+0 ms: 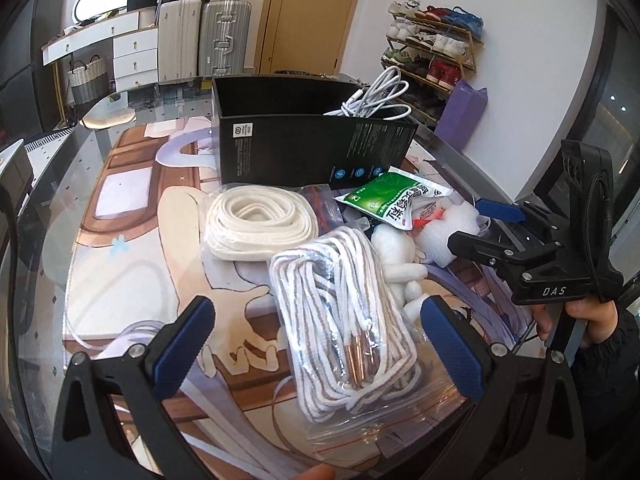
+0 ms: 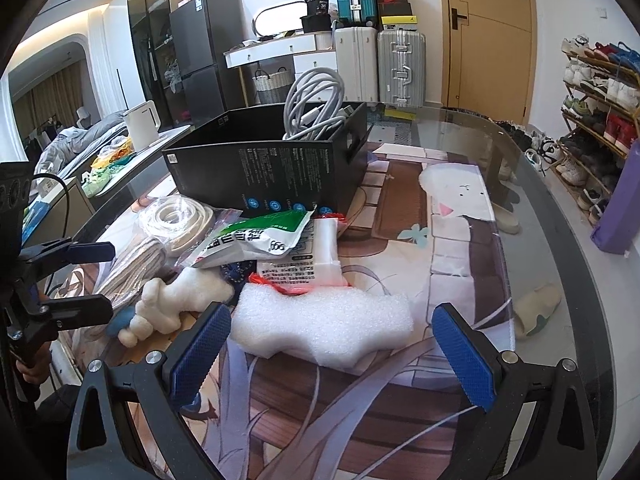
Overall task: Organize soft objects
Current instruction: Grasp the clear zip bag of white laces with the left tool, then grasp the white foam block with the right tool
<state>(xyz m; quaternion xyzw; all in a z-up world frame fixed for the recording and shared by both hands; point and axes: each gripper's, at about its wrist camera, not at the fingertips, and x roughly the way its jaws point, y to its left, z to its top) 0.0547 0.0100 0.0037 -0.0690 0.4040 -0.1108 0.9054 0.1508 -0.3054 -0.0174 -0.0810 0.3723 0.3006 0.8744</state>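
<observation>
Left gripper (image 1: 316, 344) wide open around bagged laces (image 1: 344, 320); right gripper (image 2: 332, 344) wide open, empty, by foam (image 2: 324, 328) near table's (image 2: 560, 240) front edge.

Black frames, blue textured pads (image 2: 200, 354)

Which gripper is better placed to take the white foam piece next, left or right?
Right. The right gripper is open, with the white foam piece lying straight between its fingers. The left gripper is open over the bag of striped laces instead.
</observation>
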